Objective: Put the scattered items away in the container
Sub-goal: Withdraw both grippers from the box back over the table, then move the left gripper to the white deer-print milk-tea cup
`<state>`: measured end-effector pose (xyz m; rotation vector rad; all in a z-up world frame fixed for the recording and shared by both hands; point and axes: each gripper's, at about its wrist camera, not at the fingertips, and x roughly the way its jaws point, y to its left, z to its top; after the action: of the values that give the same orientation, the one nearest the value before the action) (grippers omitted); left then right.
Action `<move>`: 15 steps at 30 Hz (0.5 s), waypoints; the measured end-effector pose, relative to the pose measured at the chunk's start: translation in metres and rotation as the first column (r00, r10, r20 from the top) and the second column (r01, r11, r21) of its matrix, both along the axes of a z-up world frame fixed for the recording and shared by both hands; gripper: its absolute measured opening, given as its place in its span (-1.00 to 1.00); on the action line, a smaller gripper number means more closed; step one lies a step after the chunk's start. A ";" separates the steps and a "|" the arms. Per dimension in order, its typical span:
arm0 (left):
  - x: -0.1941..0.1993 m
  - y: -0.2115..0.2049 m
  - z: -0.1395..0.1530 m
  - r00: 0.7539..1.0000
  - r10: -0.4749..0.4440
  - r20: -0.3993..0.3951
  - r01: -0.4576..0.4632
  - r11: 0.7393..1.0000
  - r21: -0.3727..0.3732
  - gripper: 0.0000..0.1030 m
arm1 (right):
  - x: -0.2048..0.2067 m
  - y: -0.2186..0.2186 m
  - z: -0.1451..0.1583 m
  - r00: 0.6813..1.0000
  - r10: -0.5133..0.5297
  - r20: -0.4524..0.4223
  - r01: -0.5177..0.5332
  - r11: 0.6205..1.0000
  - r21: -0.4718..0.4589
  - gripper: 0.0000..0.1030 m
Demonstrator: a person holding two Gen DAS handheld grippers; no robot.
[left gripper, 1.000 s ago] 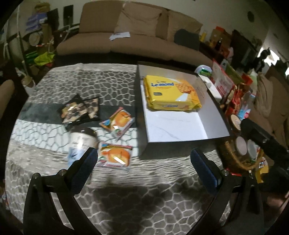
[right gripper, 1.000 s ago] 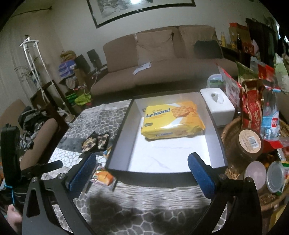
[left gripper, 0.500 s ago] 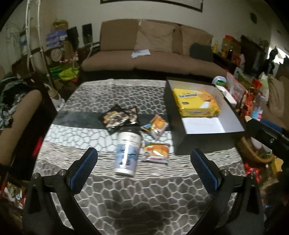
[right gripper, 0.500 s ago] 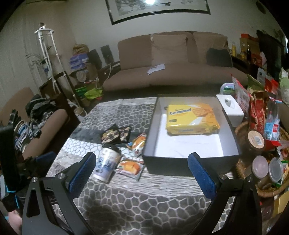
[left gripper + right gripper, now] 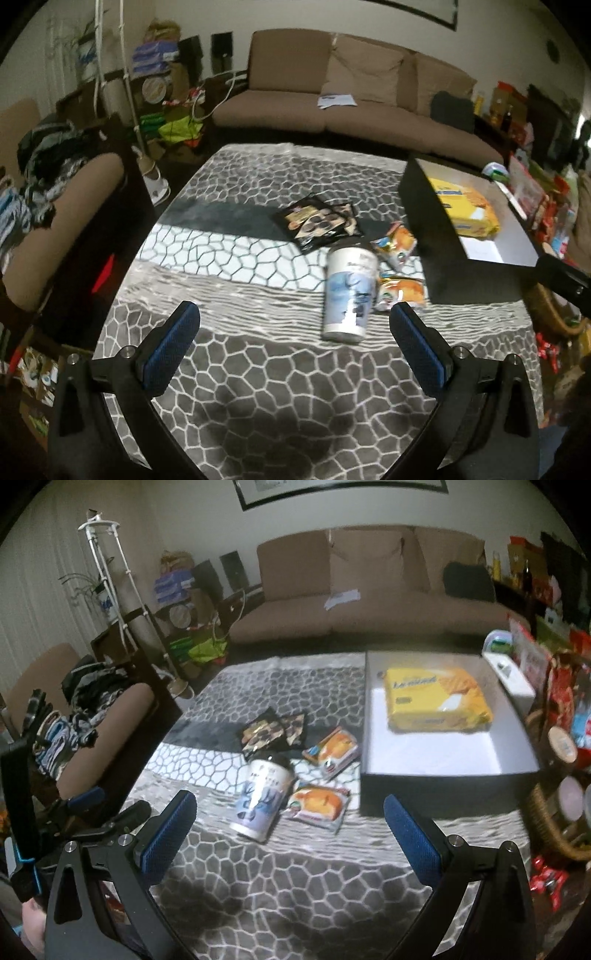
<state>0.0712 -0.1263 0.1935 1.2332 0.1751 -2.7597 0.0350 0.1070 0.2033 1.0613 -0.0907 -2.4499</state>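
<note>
Both grippers, the left gripper (image 5: pixel 293 343) and the right gripper (image 5: pixel 290 829), are wide open and hold nothing. The cup (image 5: pixel 262 801) lies on its side left of the box (image 5: pixel 436 786). A good grab would squeeze its middle, then lift it over the near wall.

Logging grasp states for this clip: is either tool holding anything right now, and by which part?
Nothing is held. The left tool and right tool are both open and empty above the table; the cup lies untouched.

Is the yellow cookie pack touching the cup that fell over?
Apart. The right wrist view shows the yellow cookie pack lying inside the box, while the cup lies outside on the tablecloth, with the box wall between them.
</note>
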 end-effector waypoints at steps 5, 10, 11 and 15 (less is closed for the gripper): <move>-0.004 -0.017 -0.030 0.999 0.002 0.035 -0.003 0.999 0.034 1.00 | -0.011 -0.010 -0.024 0.997 -0.001 0.075 0.005 0.999 -0.050 1.00; -0.015 -0.017 -0.065 0.996 -0.011 0.083 0.007 0.998 0.057 1.00 | -0.021 -0.011 -0.052 0.991 -0.037 0.129 0.047 0.996 -0.075 1.00; -0.018 -0.016 -0.072 0.996 -0.014 0.090 0.009 0.998 0.063 1.00 | -0.022 -0.010 -0.055 0.990 -0.041 0.136 0.052 0.996 -0.079 1.00; -0.033 -0.003 -0.098 0.992 -0.046 0.116 0.037 0.996 0.080 1.00 | -0.030 -0.009 -0.075 0.981 -0.062 0.185 0.082 0.991 -0.105 1.00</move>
<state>0.0382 -0.1296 0.0951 1.4307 0.2502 -2.7286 0.0048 0.0983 0.1280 1.2479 -0.3271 -2.3746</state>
